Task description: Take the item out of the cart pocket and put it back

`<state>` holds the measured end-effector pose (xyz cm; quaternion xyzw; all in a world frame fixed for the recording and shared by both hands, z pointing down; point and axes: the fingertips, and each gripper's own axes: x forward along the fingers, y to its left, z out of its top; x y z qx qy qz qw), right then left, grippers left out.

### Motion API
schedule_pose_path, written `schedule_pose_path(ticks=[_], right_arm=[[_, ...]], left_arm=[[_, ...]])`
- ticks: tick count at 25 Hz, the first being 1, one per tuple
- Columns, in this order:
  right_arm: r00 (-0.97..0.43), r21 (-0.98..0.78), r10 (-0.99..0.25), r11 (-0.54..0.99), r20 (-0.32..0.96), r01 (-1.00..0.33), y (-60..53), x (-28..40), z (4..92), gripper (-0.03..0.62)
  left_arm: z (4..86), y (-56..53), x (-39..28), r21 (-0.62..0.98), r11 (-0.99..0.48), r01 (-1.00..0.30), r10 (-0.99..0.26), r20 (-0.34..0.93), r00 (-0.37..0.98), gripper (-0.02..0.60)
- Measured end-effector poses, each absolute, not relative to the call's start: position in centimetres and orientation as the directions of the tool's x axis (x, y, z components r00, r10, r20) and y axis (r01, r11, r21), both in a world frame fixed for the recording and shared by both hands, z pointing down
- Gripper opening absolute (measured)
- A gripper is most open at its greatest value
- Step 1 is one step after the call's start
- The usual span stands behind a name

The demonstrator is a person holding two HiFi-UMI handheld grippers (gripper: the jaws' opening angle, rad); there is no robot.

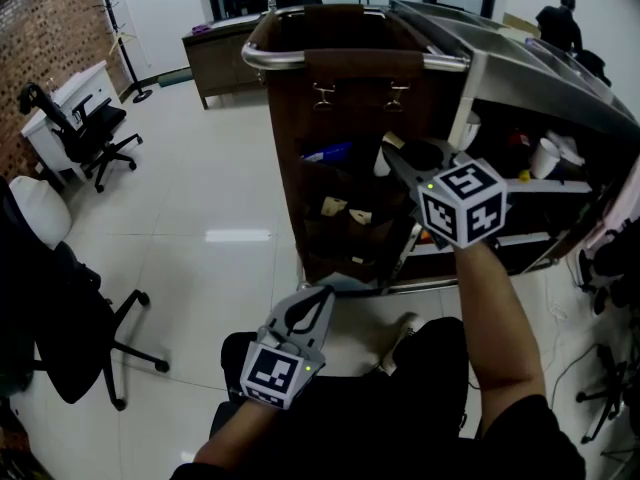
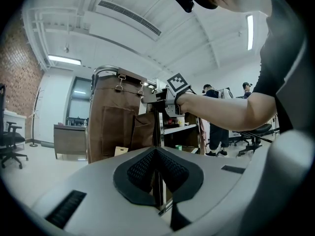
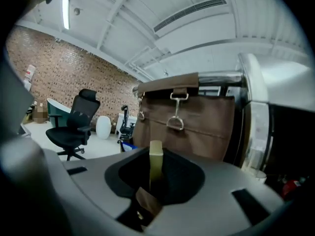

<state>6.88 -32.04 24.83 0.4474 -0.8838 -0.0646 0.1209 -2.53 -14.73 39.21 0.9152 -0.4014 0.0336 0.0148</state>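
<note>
The right hand-held gripper point(image 1: 398, 158) is gripping the item point(image 3: 156, 157), a thin tan packet standing upright between its jaws. The gripper is pointing at the brown pocket panel point(image 1: 345, 108) hanging on the cart point(image 1: 520, 68) and is holding the item just in front of the upper pockets point(image 1: 338, 176). The left hand-held gripper point(image 1: 318, 298) is hanging lower, apart from the cart. Its jaws are pressing together and are gripping nothing.
</note>
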Motion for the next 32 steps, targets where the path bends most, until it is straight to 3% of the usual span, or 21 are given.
schedule_pose_path(ticks=[17, 24, 27, 32], right_arm=[[-0.571, 0.202, -0.796, 0.604, 0.201, -0.771, -32.6, 6.4, 28.1, 0.103], [-0.566, 0.182, -0.807, 0.59, 0.168, -0.787, -32.3, 6.8, 27.6, 0.118], [-0.567, 0.188, -0.812, 0.584, 0.139, -0.79, -31.7, 6.9, 26.4, 0.168], [-0.591, 0.202, -0.804, 0.59, 0.065, -0.781, -29.2, 6.7, 23.3, 0.167]], left_arm=[[39.4, -14.6, -2.4, 0.007, -0.681, -0.732, -0.73, 0.076, 0.679, 0.0], [39.2, -14.5, -2.4, 0.001, -0.683, -0.73, -0.728, 0.078, 0.681, 0.0], [39.1, -14.5, -2.4, -0.002, -0.683, -0.731, -0.729, 0.078, 0.68, 0.0], [38.9, -14.2, -2.3, -0.008, -0.684, -0.73, -0.728, 0.075, 0.681, 0.0]])
